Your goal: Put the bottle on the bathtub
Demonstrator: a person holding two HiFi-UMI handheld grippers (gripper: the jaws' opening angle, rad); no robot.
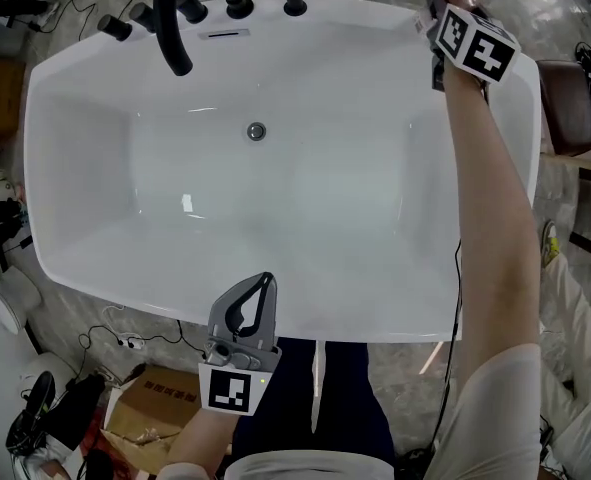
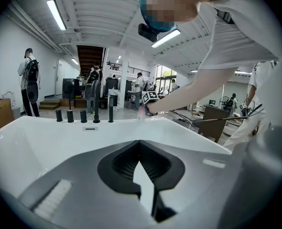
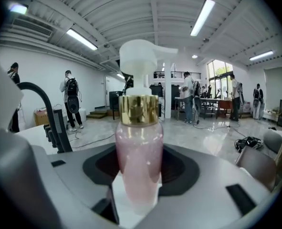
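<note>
At the tub's 1 o'clock corner, seen from the head camera, the right claw (image 3: 138, 171) was reached out at the end of a fully stretched arm, its jaws closed around the bottle (image 3: 138, 128). The right gripper view showed that grip plainly: a pink, translucent body stood upright between the dark pads, with a gold collar and white pump head rising above them. White surface showed directly beneath its base, so the bottle seemed to be at or just above the rim of the bathtub (image 1: 395, 320); whether it was touching could not be told. Holding it low on the body and vertical made sense, since that would let the base meet the flat ledge squarely and keep the top-heavy pump from tipping it. That far corner also looked a sensible target, because the black faucet (image 1: 170, 18) and its handles filled the rim from 11 to 12 o'clock, while the corner lay bare. Meanwhile the left claw (image 1: 263, 286) hung at 6 o'clock, just over the near rim, its jaw tips together and nothing between them. It appeared parked there simply to keep out of the way, well apart from the work. The basin held nothing but its drain (image 1: 256, 131). Judging by this, placement looked nearly done, with only letting go remaining, best done slowly.
</note>
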